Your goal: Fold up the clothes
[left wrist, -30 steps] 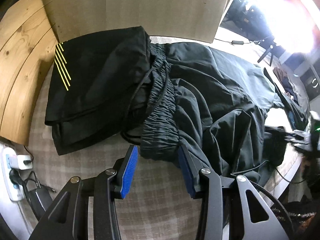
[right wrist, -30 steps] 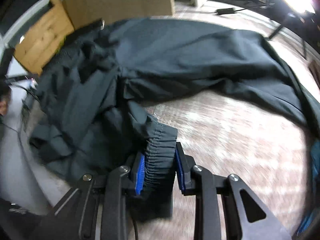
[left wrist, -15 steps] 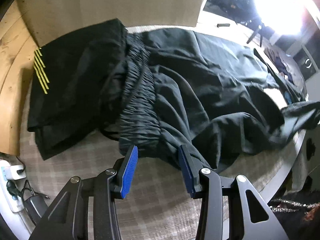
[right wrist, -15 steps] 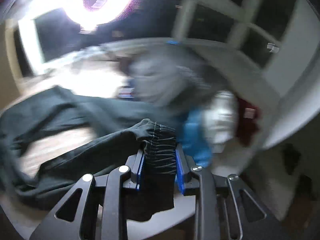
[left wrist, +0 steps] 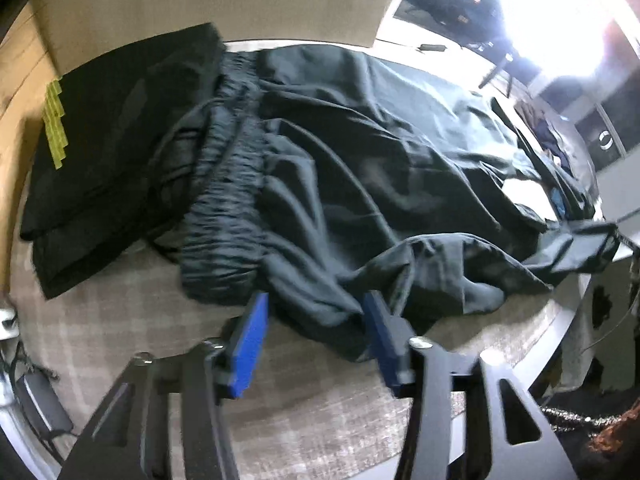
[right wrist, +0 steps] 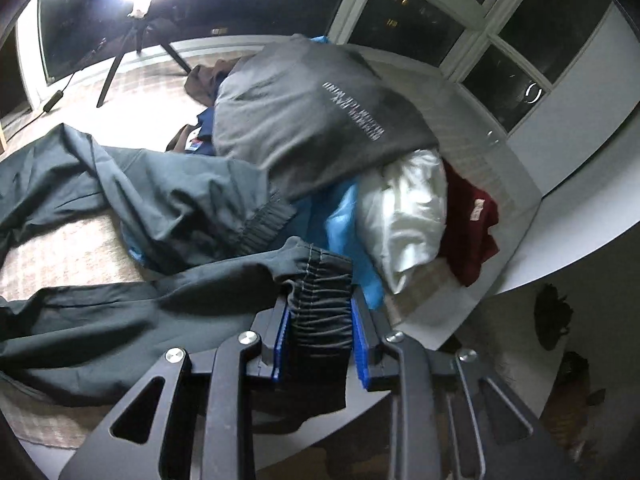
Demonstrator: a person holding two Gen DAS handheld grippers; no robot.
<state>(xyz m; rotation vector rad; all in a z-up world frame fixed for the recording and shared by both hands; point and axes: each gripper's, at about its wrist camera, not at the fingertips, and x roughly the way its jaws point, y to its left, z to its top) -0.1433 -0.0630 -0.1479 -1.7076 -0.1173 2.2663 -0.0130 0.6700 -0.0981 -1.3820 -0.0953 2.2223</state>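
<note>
Dark trousers lie crumpled across the checked table top, their gathered elastic waistband toward the near left. My left gripper is open just in front of the waistband, with a fold of trouser cloth lying between its blue pads. My right gripper is shut on an elastic cuff of the trousers and holds it above the table's edge; the leg trails off to the left.
A folded black garment with yellow stripes lies at the far left by a wooden wall. A heap of clothes, grey, white, blue and dark red, sits by the window. A tripod stands behind.
My right gripper has swung right with the cuff, from over the trousers to facing the clothes heap by the window. My left gripper has shifted right, from the waistband to the cloth beside it.
</note>
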